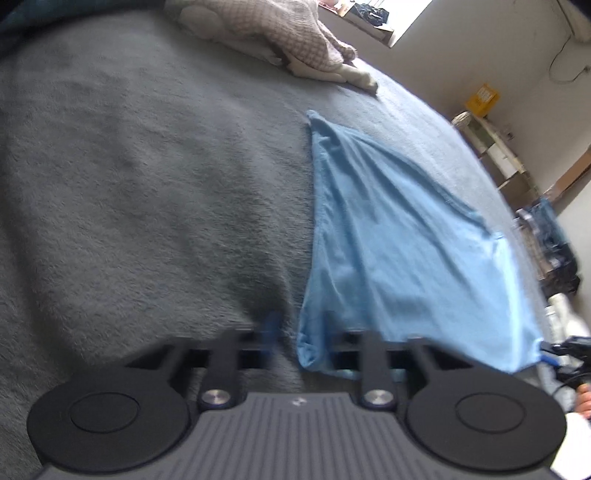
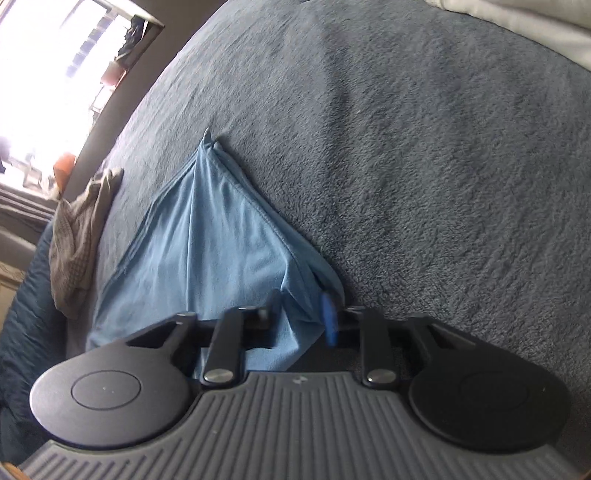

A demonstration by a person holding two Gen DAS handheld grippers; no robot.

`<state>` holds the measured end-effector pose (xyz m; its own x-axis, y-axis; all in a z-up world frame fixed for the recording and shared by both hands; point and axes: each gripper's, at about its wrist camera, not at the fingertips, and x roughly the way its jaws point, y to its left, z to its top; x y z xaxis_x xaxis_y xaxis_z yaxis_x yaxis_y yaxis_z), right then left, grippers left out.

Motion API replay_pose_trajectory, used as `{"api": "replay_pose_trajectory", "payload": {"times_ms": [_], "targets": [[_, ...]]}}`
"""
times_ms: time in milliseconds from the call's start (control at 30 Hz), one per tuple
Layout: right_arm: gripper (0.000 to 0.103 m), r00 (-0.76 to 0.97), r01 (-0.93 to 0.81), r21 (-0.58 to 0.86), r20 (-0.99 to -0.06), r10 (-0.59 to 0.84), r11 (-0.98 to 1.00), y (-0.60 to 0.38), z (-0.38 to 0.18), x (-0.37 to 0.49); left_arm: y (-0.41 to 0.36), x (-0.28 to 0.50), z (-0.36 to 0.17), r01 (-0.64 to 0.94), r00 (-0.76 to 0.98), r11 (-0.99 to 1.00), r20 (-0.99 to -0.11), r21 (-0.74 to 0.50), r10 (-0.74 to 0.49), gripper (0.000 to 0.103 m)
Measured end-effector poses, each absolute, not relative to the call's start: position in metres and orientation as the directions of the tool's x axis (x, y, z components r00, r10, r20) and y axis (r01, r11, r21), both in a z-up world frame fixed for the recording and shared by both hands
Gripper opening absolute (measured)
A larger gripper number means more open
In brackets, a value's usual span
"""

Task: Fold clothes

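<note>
Both sets of jaws are pinched nearly shut on cloth. Left gripper (image 1: 299,336) nips one near corner of the blue garment (image 1: 388,240); right gripper (image 2: 301,325) nips the other near corner, fabric bunched between its blue-tipped fingers (image 2: 328,321). Motion blur at the fingertips leaves the exact hold uncertain, though in each view the cloth appears to run straight into the closed gap.

Garment: lies on the grey bed (image 1: 147,184), spread as a rough triangle whose far point rests flat on the cover (image 2: 424,166), well short of the far edge. Its near side is drawn up toward the two grippers, with loose folds running from the apex down to each held corner. In the left view the right gripper (image 1: 561,349) shows at the garment's far-side corner, confirming that the two hold opposite ends of one hem.

Other cloth: a checked beige piece (image 1: 280,33) lies apart near the bed's far edge; in the right view a crumpled checked piece (image 2: 79,236) sits beside the garment at the bed's side edge.

Step in hand, as judged: the corners are secured and a fold is about to begin. The next move calls for lifting both corners together, keeping the hem taut between them, and carrying it over toward the far point so the halves lie matched without dragging the apex.
</note>
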<state>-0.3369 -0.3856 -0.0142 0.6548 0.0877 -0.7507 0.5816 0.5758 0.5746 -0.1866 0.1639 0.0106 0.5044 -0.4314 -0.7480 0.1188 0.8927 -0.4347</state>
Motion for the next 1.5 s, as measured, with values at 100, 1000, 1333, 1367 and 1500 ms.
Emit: {"api": "replay_pose_trajectory", "payload": {"times_ms": [100,1000,1333,1367,1500], "targets": [[0.003,0.657,0.602,0.559,-0.753,0.045,0.571,-0.384,-0.011,-0.342,0.167,-0.190,0.013,0.097,0.530,0.894,-0.737,-0.438,-0.419,0.004],[0.031,0.787,0.585,0.661,-0.603,-0.132,0.469,-0.392,0.010,-0.368,0.141,-0.192,0.072,0.387,0.711,0.902,-0.562,-0.190,-0.423,0.047],[0.029,0.695,0.220,0.476,-0.689,0.205,0.852,-0.311,0.016,-0.265,0.078,-0.141,0.021,0.420,0.608,0.881,-0.653,-0.218,-0.451,0.042],[0.029,0.670,0.210,0.458,-0.710,0.214,0.864,-0.306,0.011,-0.258,0.085,-0.139,0.014,0.390,0.610,0.896,-0.668,-0.215,-0.426,0.035],[0.001,0.645,0.421,0.427,-0.761,0.067,0.800,-0.355,-0.009,-0.274,0.107,-0.139,0.013,0.371,0.617,0.895,-0.654,-0.249,-0.438,0.036]]}}
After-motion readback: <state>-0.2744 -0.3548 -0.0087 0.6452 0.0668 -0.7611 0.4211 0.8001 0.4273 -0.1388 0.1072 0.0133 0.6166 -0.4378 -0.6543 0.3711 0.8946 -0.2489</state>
